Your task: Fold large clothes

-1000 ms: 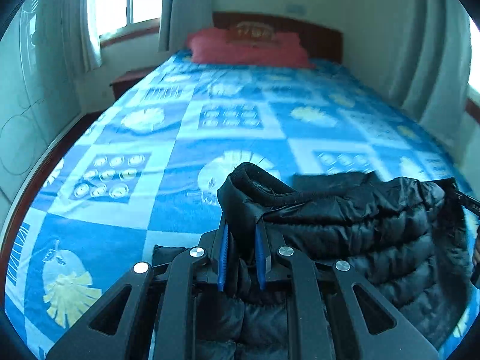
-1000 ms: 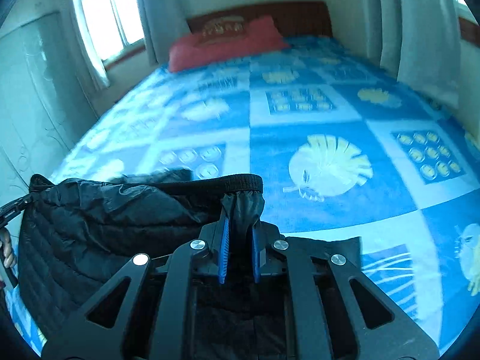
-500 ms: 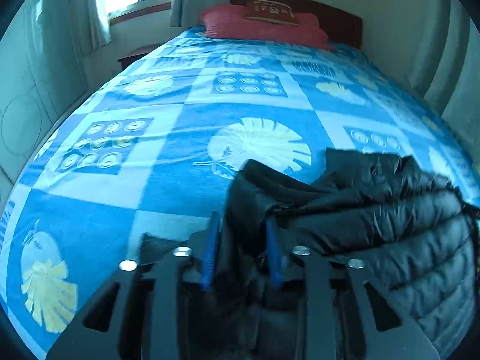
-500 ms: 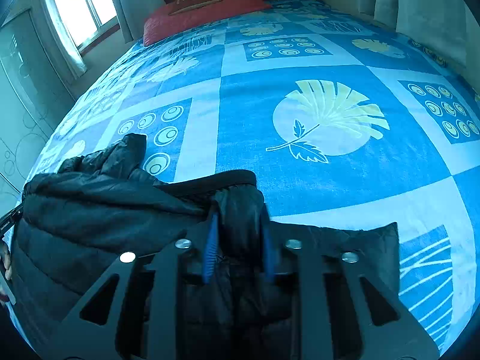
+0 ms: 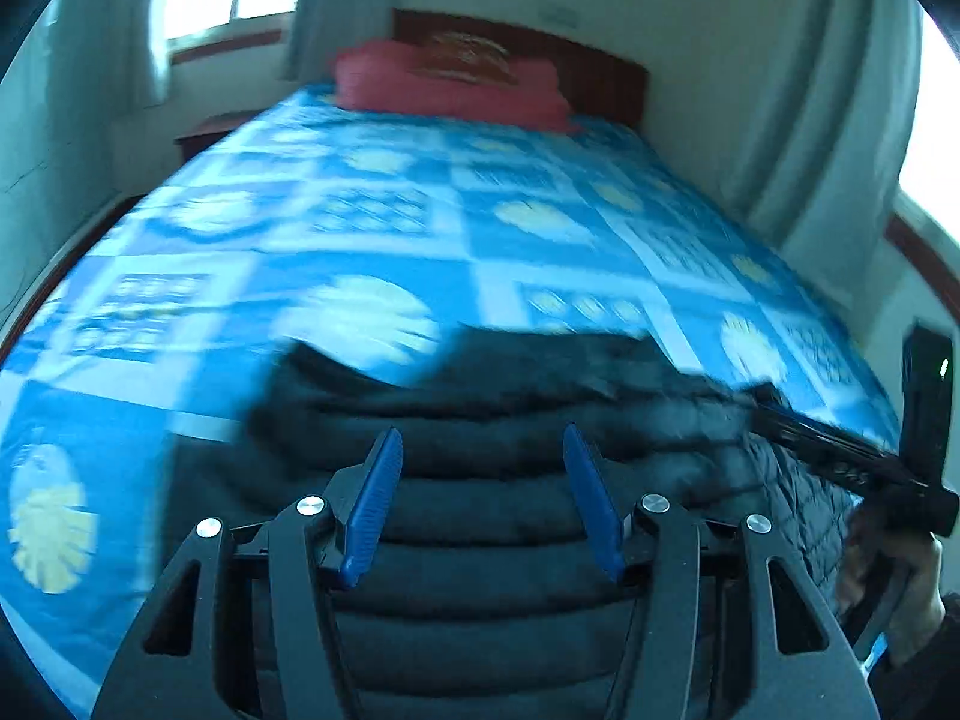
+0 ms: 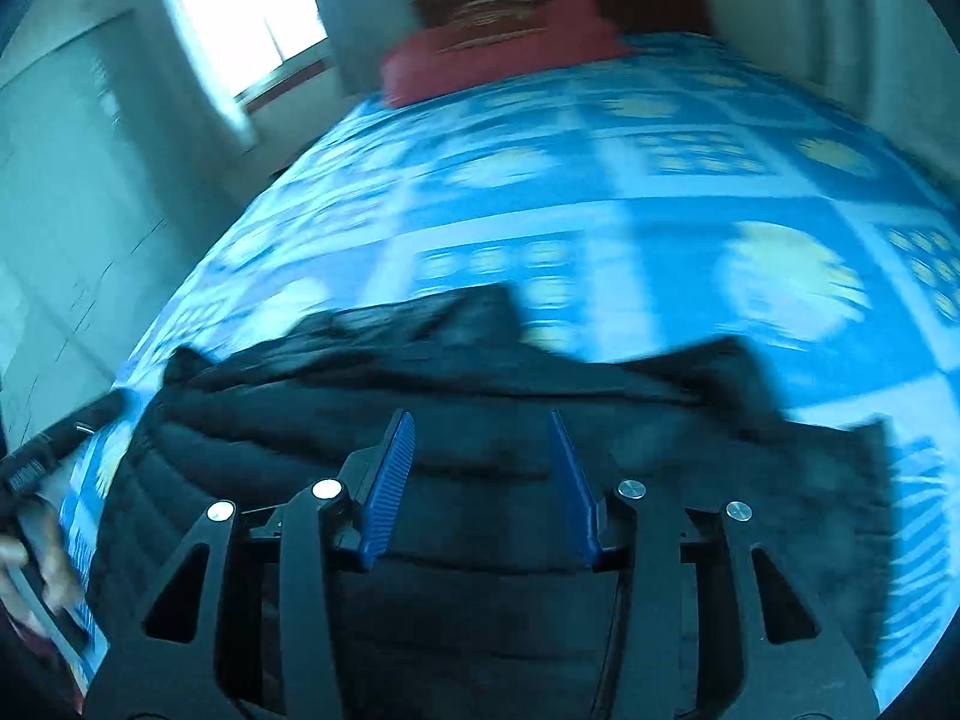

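Covering the bed [image 5: 420, 252], blue patterned bedspread under black jacket [image 5: 510, 462].

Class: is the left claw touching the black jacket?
Apart. In the left wrist view the left claw is opening, blue pads spread, nothing pinched; the black jacket lies below.

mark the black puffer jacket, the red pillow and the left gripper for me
black puffer jacket [image 5: 480, 516]: left wrist view, quilted panel.
red pillow [image 5: 450, 87]: left wrist view, pillow's middle.
left gripper [image 5: 477, 501]: left wrist view, midway between the blue pads, jaws opening.
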The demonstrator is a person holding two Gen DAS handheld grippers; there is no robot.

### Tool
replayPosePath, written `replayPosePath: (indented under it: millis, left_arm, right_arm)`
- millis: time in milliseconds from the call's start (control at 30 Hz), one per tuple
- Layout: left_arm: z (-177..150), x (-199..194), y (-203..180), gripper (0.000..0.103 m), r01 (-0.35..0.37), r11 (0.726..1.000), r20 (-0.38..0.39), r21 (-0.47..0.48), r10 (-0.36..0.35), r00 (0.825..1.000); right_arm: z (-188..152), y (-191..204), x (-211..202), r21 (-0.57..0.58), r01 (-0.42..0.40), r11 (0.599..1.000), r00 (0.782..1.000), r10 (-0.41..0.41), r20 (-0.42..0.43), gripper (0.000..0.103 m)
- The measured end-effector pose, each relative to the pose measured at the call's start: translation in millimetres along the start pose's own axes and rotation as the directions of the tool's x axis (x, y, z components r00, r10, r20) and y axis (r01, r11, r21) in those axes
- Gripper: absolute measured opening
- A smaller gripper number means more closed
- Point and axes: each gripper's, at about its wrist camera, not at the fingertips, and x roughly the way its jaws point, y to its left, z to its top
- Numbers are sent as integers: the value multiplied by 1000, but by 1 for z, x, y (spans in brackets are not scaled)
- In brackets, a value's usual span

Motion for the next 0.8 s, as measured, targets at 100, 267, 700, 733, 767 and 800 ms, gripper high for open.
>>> replayPosePath:
  millis: [100, 267, 700, 733, 767, 800]
  left_arm:
    - [-7, 32, -18, 56, -31, 999, -45, 13, 31, 999]
    - [-23, 80, -14, 56, -87, 996, -134, 4, 87, 987]
    - [-35, 36, 64, 55, -190, 979, -107, -74, 182, 978]
    - [-37, 40, 66, 55, -186, 979, -111, -81, 177, 978]
    - [-36, 39, 64, 55, -194, 978, -111, -74, 185, 976]
    - [-35, 33, 61, 55, -201, 977, -103, -66, 194, 976]
  right_arm:
    - [-2, 23, 28, -21, 1, 1000, 1000, -1, -30, 46]
    - [-21, 24, 72, -44, 75, 996, 992, -79, -102, 46]
    - [-28, -72, 31, 63, 215, 975, 975, -210, -77, 47]
    - [-28, -73, 30, 69, 209, 975, 976, -204, -76, 47]
    - [-26, -70, 28, 56, 219, 974, 973, -214, -81, 47]
    - [-24, -66, 22, 39, 229, 973, 971, -225, -82, 47]
